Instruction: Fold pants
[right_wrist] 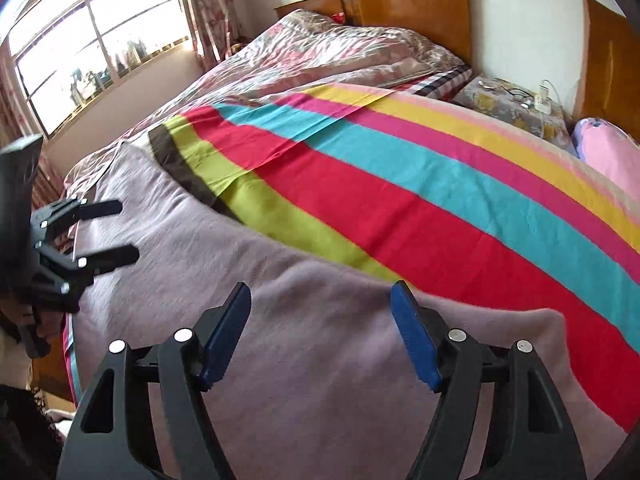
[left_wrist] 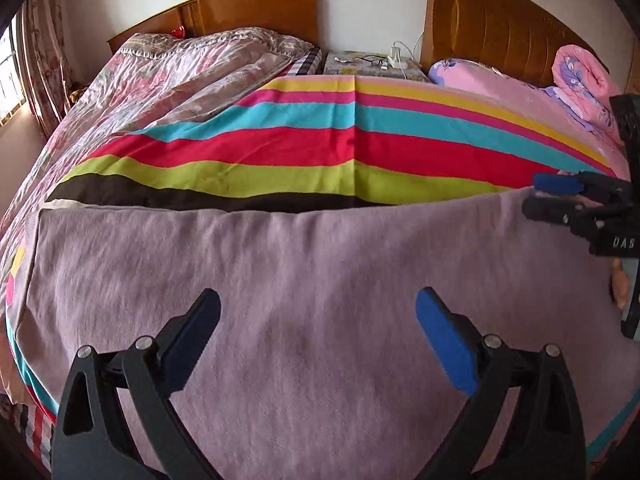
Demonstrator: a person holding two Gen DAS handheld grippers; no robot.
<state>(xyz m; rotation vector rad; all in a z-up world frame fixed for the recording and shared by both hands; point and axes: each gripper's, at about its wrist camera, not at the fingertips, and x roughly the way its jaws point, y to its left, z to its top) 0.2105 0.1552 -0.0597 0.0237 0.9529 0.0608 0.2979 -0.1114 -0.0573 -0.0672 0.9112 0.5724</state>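
Note:
The mauve pants (left_wrist: 304, 280) lie spread flat across the near part of the striped bed cover (left_wrist: 320, 140); they also show in the right wrist view (right_wrist: 280, 320). My left gripper (left_wrist: 318, 304) is open and empty, hovering over the middle of the pants. My right gripper (right_wrist: 320, 300) is open and empty above the pants' far edge, near the green stripe. In the left wrist view the right gripper (left_wrist: 530, 196) sits at the pants' far right corner. In the right wrist view the left gripper (right_wrist: 128, 230) is at the left, open.
A floral quilt (left_wrist: 180, 64) lies at the back left. A pink rolled quilt (left_wrist: 580, 76) lies at the back right. A bedside stand (left_wrist: 372, 64) holds glasses and a charger. Wooden headboards (left_wrist: 500, 24) stand behind. A window (right_wrist: 92, 40) is left.

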